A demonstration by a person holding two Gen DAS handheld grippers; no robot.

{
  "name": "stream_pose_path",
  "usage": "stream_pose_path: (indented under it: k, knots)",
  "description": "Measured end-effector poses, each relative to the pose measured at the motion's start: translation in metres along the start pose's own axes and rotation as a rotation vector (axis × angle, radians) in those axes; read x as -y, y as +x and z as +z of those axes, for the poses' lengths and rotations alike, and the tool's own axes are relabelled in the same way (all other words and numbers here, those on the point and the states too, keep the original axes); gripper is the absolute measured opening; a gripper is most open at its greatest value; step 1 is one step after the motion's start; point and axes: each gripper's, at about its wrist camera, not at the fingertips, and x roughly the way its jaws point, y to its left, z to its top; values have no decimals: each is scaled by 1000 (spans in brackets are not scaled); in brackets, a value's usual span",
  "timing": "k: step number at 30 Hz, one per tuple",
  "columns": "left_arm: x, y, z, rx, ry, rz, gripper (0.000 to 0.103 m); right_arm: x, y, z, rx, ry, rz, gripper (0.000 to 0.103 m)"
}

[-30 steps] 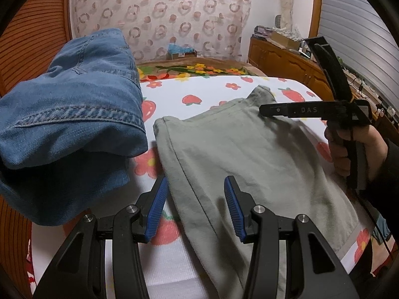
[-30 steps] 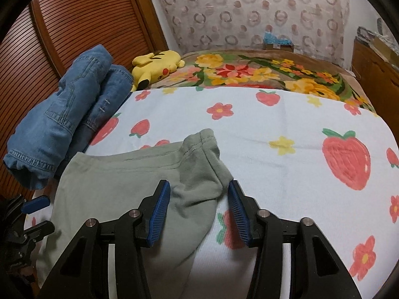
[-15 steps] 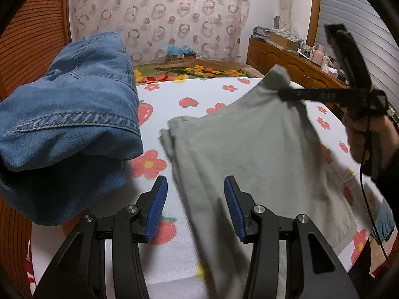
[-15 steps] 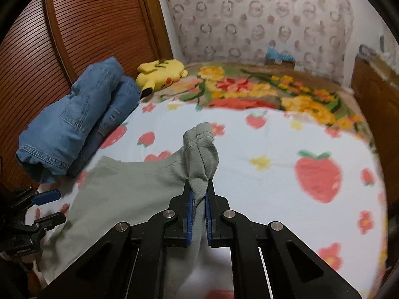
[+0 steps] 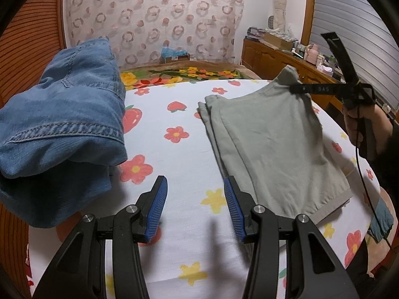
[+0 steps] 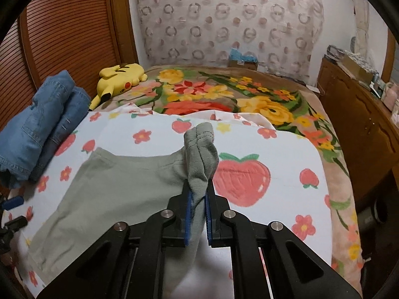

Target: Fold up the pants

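Right tool (image 6: 198, 215), blue-padded and black-framed, clamped on a bunched corner of the sage-green knit pants (image 6: 119, 194), that corner lifted clear of the bed's white strawberry-and-flower sheet (image 6: 274, 199) while the remaining cloth trails away toward 8 o'clock. Left tool (image 5: 195, 209) with jaws apart and nothing between them, poised over bare sheet, green pants at its 2 o'clock. Rumpled blue denim jeans (image 5: 59, 129) heaped at 10 o'clock, yellow plush toy (image 6: 119, 78) beyond near the flowered blanket (image 6: 224, 94).
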Motion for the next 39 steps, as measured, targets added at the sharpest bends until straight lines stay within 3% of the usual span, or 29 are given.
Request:
stream_pose_path:
  k: [4,8,20,22,24,26,39]
  knots:
    - [5,-2,0,4,10,-9,48,-4,4,7,-48,13,17,16]
    - [10,-6,1,11,16,-21,48,-2,-14,-1,-26,16,40,26]
    - [28,-14,-7,16,37,-67,50,-20,-87,-67,50,-36,88,26]
    - [30,-16,-8,19,38,-72,58,-23,-94,-80,52,-35,97,26]
    - [32,-18,-9,30,39,-76,73,-24,-101,-91,56,-30,106,26]
    - [34,-19,-10,37,39,-82,76,-26,-106,-99,62,-26,105,26]
    - [39,-19,-30,0,49,-67,76,-52,-125,-141,40,-76,113,26]
